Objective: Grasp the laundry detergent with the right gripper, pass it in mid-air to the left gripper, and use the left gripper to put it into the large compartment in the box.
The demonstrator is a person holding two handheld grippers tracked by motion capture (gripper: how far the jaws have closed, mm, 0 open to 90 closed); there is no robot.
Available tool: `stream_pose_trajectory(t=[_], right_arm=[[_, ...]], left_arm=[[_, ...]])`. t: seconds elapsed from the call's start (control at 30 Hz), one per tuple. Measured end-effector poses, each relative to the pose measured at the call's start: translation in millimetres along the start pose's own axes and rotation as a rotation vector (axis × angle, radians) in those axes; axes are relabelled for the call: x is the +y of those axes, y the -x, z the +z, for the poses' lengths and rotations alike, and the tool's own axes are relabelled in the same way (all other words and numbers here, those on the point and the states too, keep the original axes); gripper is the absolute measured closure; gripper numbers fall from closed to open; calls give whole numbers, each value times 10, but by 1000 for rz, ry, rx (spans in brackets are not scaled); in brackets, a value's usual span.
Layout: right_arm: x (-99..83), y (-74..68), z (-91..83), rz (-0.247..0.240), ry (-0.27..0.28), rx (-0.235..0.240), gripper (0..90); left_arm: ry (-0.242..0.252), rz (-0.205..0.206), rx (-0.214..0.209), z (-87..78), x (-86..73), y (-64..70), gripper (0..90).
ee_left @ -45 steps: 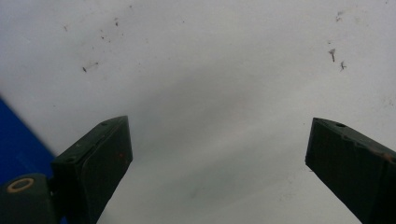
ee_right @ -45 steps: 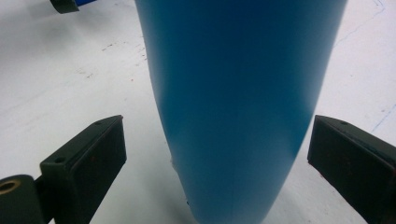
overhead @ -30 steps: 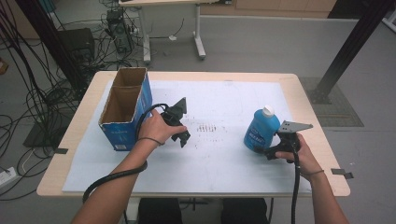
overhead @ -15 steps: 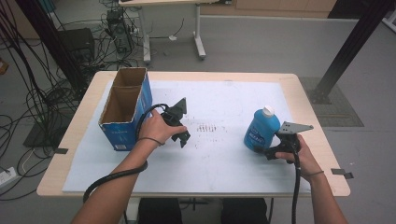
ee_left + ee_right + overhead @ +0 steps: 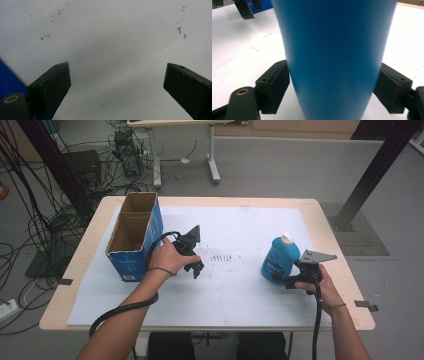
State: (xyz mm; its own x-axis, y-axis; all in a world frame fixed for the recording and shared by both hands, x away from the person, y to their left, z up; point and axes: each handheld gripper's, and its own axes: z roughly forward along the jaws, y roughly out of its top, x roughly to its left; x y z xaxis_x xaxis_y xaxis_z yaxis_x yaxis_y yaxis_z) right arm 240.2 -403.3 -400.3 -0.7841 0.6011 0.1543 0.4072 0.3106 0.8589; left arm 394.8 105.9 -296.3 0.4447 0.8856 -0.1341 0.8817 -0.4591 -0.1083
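Note:
A blue bottle [image 5: 279, 259] with a white cap stands upright on the right side of the white table cover. My right gripper [image 5: 278, 278] is shut on its lower body, and in the right gripper view both pads press the bottle's [image 5: 332, 50] sides. My left gripper [image 5: 196, 269] hovers open over the middle left of the table, pointing down at the bare white cover. Its jaws are wide apart with nothing between them [image 5: 116, 75]. An open blue cardboard box [image 5: 134, 262] stands just left of it.
A patch of small dark marks [image 5: 222, 257] lies on the white cover between the two grippers. The box's blue wall [image 5: 7, 80] shows at the left edge of the left gripper view. Beyond the table are cables and another table's legs [image 5: 212, 167].

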Motion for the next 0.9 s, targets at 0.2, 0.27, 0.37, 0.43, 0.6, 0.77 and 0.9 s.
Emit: stream_pose_trajectory(t=[0.2,0.27,0.37,0.43,0.6,0.77,0.9], right_arm=[[0,-12,19,-6,3,-3,215],[0,-16,20,-6,5,-5,218],[1,-23,26,-7,7,-8,223],[0,-24,30,-8,8,-8,227],[-24,-30,42,2,18,-4,256],[-45,-33,55,7,24,-3,275],[-48,-36,50,7,26,-7,297]], left_arm=[[1,2,2,-20,-5,-6,78],[3,1,3,-19,-13,-8,78],[4,-3,2,-8,-19,-10,78],[-1,1,0,-6,-13,-18,78],[1,1,-2,-4,-15,-8,78],[3,4,-5,-8,-12,-7,78],[5,5,-3,-11,-16,-10,78]])
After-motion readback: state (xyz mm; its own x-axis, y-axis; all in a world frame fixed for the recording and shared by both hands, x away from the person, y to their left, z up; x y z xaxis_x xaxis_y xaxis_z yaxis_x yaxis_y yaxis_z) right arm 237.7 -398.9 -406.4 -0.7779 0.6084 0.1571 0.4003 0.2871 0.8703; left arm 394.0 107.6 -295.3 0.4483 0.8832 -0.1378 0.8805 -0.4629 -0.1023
